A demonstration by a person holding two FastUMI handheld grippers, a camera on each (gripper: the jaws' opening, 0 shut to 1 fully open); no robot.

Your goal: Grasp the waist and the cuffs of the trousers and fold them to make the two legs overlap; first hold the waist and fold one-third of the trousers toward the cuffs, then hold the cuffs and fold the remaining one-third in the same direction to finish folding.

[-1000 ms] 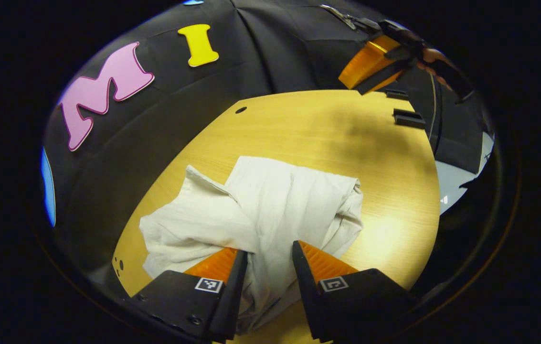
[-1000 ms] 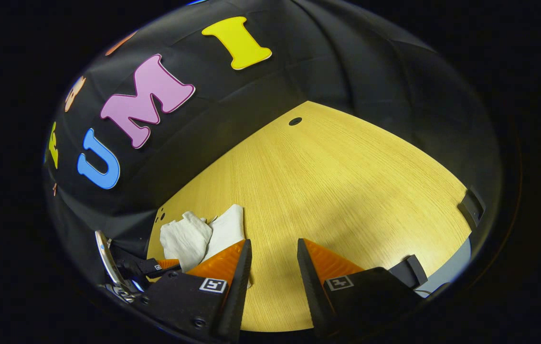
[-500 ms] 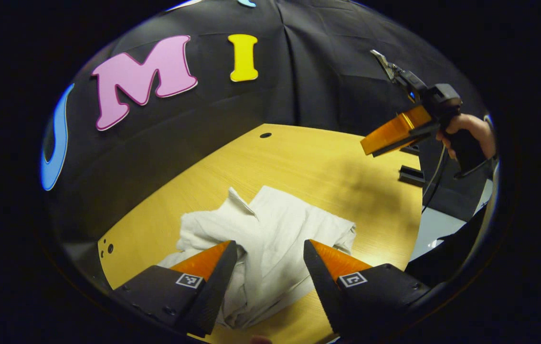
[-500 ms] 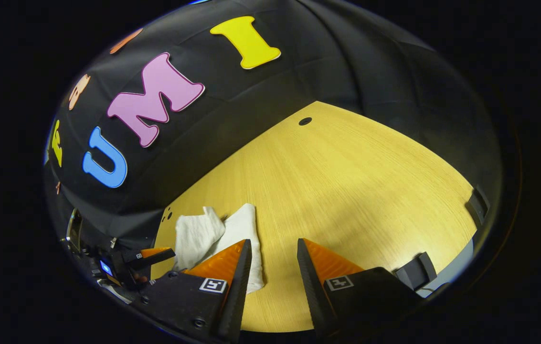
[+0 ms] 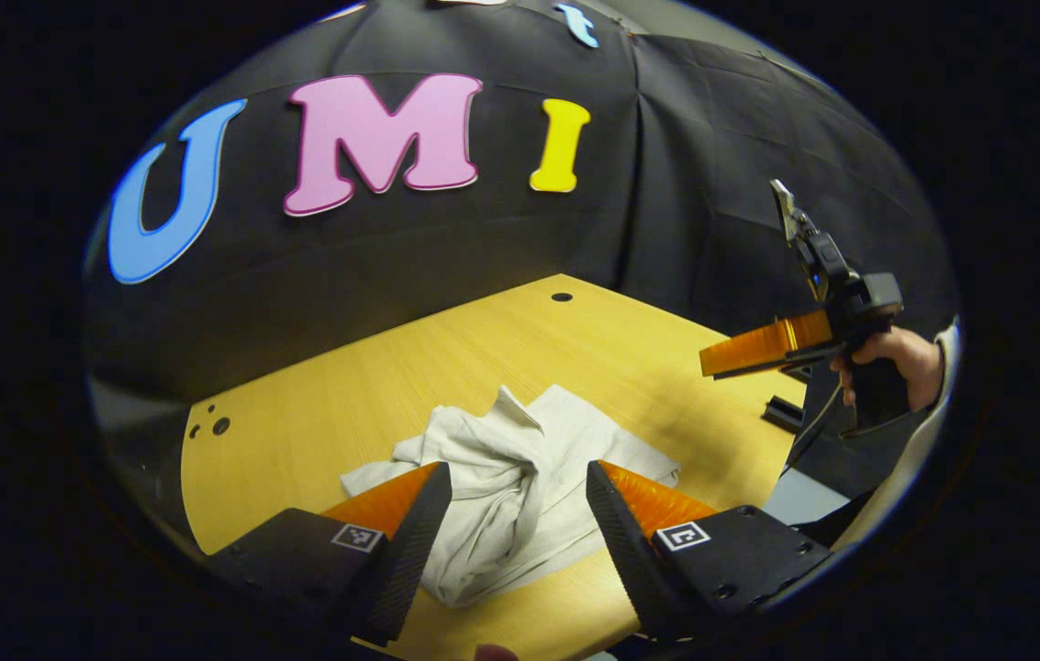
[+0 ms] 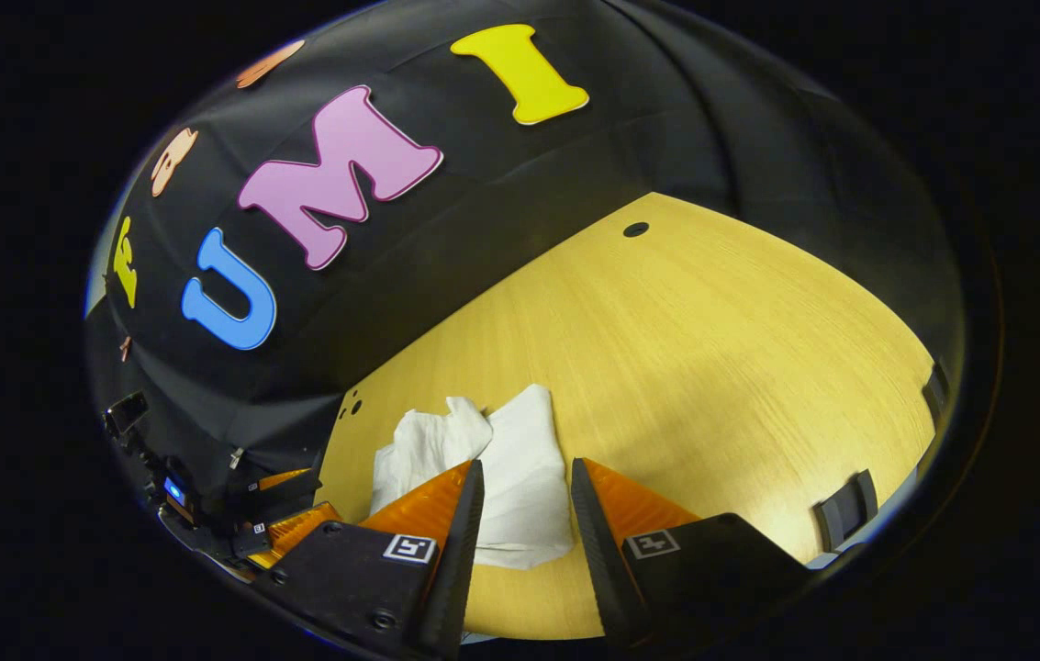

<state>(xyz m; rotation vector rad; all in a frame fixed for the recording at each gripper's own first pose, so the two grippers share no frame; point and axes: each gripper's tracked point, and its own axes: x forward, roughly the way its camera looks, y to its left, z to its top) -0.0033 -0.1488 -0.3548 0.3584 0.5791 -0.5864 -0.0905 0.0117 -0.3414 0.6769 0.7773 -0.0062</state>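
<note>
The pale cream trousers (image 5: 520, 477) lie folded into a rumpled bundle on the wooden table (image 5: 318, 413), near its front edge. My left gripper (image 5: 515, 500) hovers open above the bundle, its fingers apart and holding nothing. In the right gripper view the same trousers (image 6: 506, 464) sit at the table's near left. My right gripper (image 6: 526, 496) is open above them with an empty gap. The right gripper (image 5: 781, 344), held by a hand (image 5: 896, 353), also appears at the far right of the left gripper view, raised off the table. The left gripper (image 6: 285, 514) shows at the lower left of the right gripper view.
Small dark holes (image 5: 562, 296) mark the table's far side, and more (image 5: 220, 425) mark its left corner. A dark clamp (image 6: 845, 509) sits on the table's right edge. The black cloth wall rises behind the table.
Both grippers have risen and drawn back from the bundle, which now lies smaller and lower in each view. The left gripper no longer straddles the cloth closely. The right gripper turned toward the trousers.
</note>
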